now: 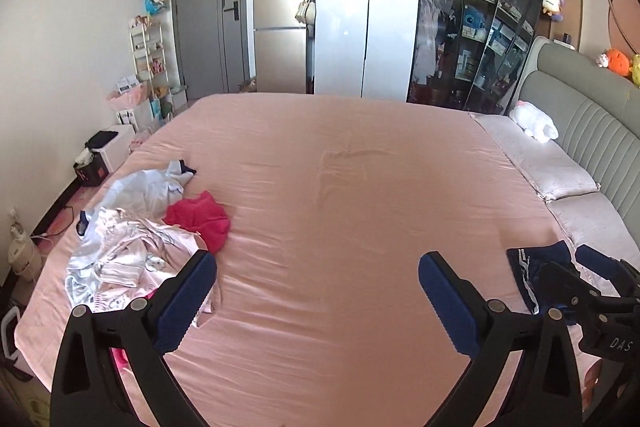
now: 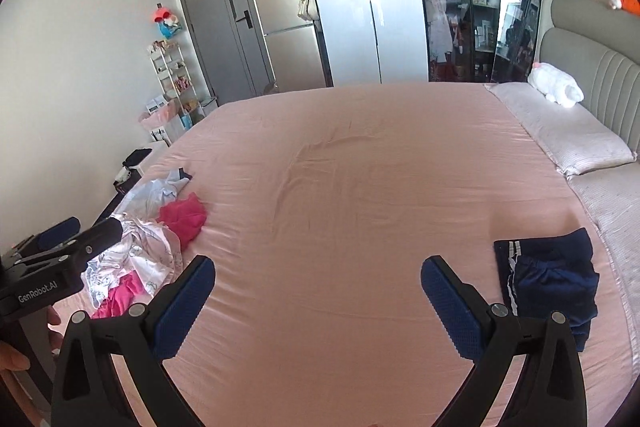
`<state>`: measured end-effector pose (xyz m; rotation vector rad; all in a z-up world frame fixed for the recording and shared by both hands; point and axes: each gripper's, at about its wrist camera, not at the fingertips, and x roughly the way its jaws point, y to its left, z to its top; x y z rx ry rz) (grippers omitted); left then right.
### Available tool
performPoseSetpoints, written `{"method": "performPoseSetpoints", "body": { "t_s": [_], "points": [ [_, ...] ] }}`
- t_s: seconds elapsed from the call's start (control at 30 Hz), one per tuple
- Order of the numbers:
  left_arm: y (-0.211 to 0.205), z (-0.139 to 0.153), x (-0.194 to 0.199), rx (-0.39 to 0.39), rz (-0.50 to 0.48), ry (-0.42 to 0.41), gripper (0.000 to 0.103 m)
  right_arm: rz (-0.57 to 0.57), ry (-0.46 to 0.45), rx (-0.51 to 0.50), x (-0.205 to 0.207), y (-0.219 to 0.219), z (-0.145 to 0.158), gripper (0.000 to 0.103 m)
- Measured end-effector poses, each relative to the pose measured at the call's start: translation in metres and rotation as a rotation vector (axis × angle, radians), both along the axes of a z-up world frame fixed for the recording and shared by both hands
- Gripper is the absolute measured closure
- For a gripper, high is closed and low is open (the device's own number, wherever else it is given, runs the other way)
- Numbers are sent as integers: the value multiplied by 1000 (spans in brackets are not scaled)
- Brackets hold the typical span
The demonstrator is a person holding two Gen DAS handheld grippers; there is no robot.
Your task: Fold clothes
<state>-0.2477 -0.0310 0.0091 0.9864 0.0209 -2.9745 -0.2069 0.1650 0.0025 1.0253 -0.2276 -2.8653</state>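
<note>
Two pairs of tongs are shown above a bed [image 1: 340, 187] covered by a pink sheet. The left tongs [image 1: 318, 291] are spread wide, with nothing between the blue pads [image 1: 182, 307]; only bare sheet is seen in the gap. The right tongs [image 2: 318, 291] are likewise released and empty, and are held over the middle of the near edge of the bed. In the right view the left tongs are seen from the side at the left margin, gripped by a hand [image 2: 16, 355]. An unfolded heap of clothes [image 1: 132, 239] is seen at the left side of the bed; a red garment [image 1: 200, 219] lies at its inner edge, touching the pale pieces. A folded navy garment [image 2: 548, 275] with white stripes is laid at the right side of the bed, just beside the pillows [image 2: 572, 139] and well apart from the heap. A white plush toy [image 2: 554, 87] rests against the grey headboard [image 2: 600, 67].
</note>
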Motion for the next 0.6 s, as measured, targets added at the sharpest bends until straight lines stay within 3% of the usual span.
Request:
{"method": "performPoseSetpoints", "body": {
  "t_s": [0.2,0.37,0.6],
  "points": [
    [-1,13,70,-14,-28,80,0,-41,15,28,71,-9,8,0],
    [4,3,122,29,-46,61,0,-90,16,54,136,-18,3,0],
    [10,-21,198,33,8,25,0,-160,-8,14,220,-35,-10,0]
  ]
}}
